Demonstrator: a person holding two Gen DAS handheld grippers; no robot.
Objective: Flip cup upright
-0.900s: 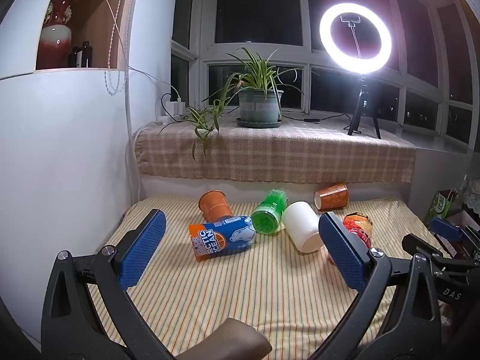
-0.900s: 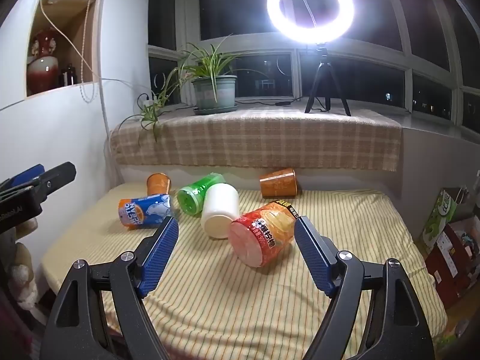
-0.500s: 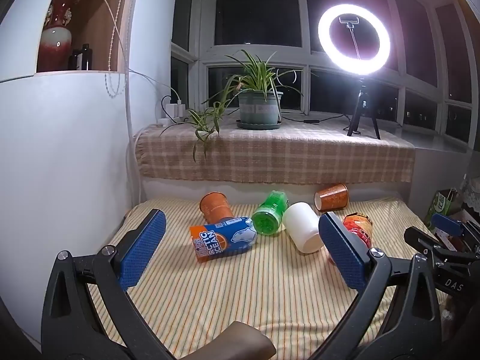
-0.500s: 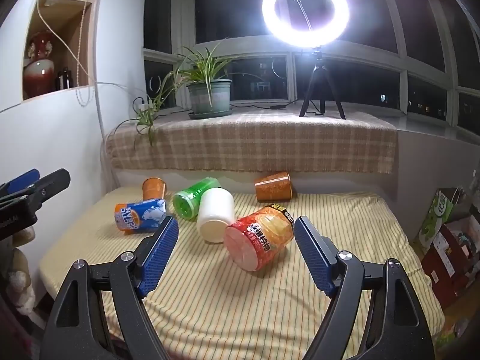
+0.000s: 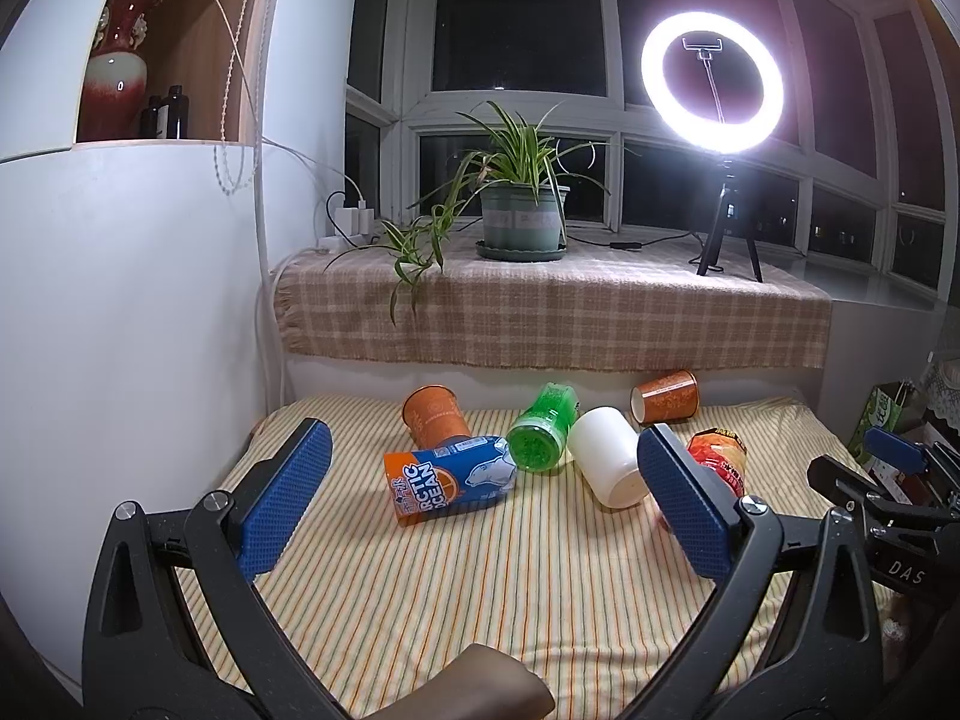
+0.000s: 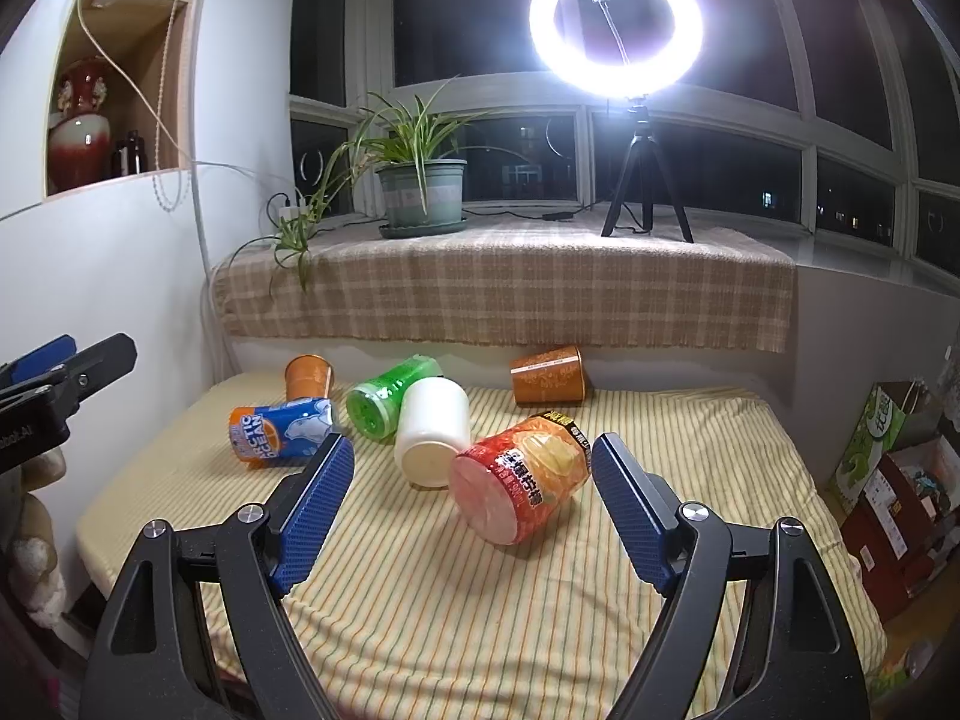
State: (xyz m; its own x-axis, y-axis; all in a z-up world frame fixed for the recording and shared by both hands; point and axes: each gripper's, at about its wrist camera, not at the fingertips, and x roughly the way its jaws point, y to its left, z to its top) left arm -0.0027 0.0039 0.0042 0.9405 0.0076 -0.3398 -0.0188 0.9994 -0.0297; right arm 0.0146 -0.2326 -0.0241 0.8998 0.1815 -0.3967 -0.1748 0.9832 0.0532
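— Hovering, both of them. The right gripper (image 6: 471, 504) hangs near the front of the striped bed (image 6: 480, 612) with its blue ribbed fingers (image 6: 312, 504) spread wide and nothing between them; the left gripper (image 5: 480, 501) is the same, wide apart and empty.

— Why so wide?

— I'd guess to span a cup's body. The nearest one, the red noodle cup (image 6: 522, 486), lies on its side just beyond the right fingers, its pale sealed end turned toward us, so a grip across the round wall looks the likely plan. It's glossy printed paper, tapered, and on that soft cloth it may roll.

— And behind it?

— Touching it on the left, a plain white cup (image 6: 432, 429), smooth and matte, also tipped over. Left again, a ribbed green cup (image 6: 387, 399) of translucent plastic, then a blue and orange can-shaped cup (image 6: 279, 429), shiny, lying flat. Farther still, two orange paper cups: the left orange cup (image 6: 309, 375) and the right orange cup (image 6: 549, 375) against the far wall, both on their sides.

— So nothing upright yet?

— None. Above them a checked cloth (image 6: 510, 294) drapes the windowsill, with a potted plant (image 6: 423, 189) and a ring light (image 6: 615, 21).
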